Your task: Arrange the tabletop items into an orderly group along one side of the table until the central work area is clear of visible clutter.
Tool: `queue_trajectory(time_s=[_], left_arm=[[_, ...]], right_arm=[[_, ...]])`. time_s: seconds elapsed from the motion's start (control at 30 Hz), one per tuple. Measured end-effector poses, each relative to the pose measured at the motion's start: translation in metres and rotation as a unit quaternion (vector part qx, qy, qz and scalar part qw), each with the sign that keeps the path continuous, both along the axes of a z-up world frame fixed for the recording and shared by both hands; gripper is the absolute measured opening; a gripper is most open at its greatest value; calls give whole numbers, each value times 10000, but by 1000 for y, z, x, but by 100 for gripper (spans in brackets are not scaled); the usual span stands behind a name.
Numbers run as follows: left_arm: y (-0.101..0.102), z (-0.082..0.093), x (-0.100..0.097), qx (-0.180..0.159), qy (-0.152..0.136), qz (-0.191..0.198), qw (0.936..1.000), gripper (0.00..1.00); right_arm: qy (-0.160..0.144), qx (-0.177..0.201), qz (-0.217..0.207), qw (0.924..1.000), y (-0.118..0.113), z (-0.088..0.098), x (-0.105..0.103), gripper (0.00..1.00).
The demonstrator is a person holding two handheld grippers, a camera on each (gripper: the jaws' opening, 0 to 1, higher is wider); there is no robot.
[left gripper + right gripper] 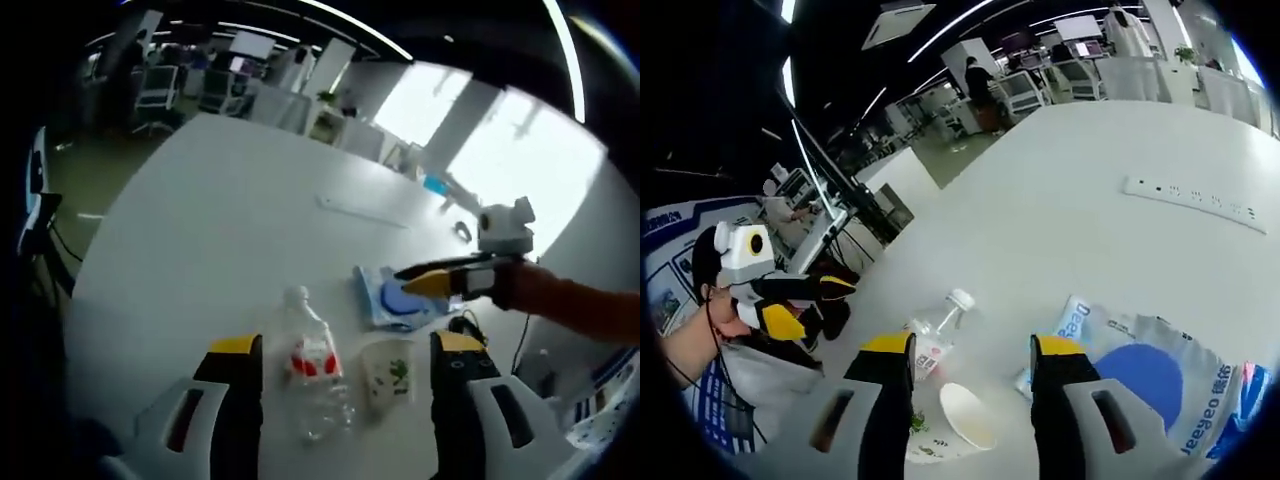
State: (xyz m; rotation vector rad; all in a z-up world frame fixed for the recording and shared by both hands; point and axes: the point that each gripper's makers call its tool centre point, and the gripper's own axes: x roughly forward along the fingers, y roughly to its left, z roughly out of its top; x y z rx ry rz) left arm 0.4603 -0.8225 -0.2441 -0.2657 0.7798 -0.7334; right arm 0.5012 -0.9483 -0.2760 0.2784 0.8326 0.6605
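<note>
Left gripper view: one clear bottle [312,375] lies on the white counter [220,220], one paper cup [390,372] just right of it, one blue-printed bag [392,298] beyond the cup. The left gripper [348,375] gapes wide, holding nothing; the right gripper [425,280] hovers over the bag (jaws nearly closed). Open counter stretches beyond the bottle.

Right gripper view: the right gripper [970,375] stands wide and empty above the same bottle [937,335], cup [962,420] and bag [1140,370]; the left gripper [800,300] sits off the counter edge.

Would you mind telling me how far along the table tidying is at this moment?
Nothing looks finished yet. The plastic bottle, the paper cup and the blue-and-white packet already lie close together on the white table. In hand: nothing; the left gripper is open around the bottle and cup, the right gripper open above the cup. Left: lining them up along one side.
</note>
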Motion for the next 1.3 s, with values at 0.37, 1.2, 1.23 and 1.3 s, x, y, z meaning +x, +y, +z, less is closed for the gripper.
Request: queue_trajectory(time_s=[0.37,1.2,1.23,1.3], left_arm=[[1,4,-29,-306,9,-37,9995,71],[2,-12,-50,-470,125,-53,9988,69],[4,-13,-51,-463,134,-45,9988,68],[6,-15,-50,-486,134,-22,9987,68]], right_arm=[[222,-8,356,9991,32,-10,11,46],[1411,511,-182,9885,73,-48,33,39],[1426,526,-201,9882,72,-49,34,39],[1515,708,-285,9855,74,-50,37,37]])
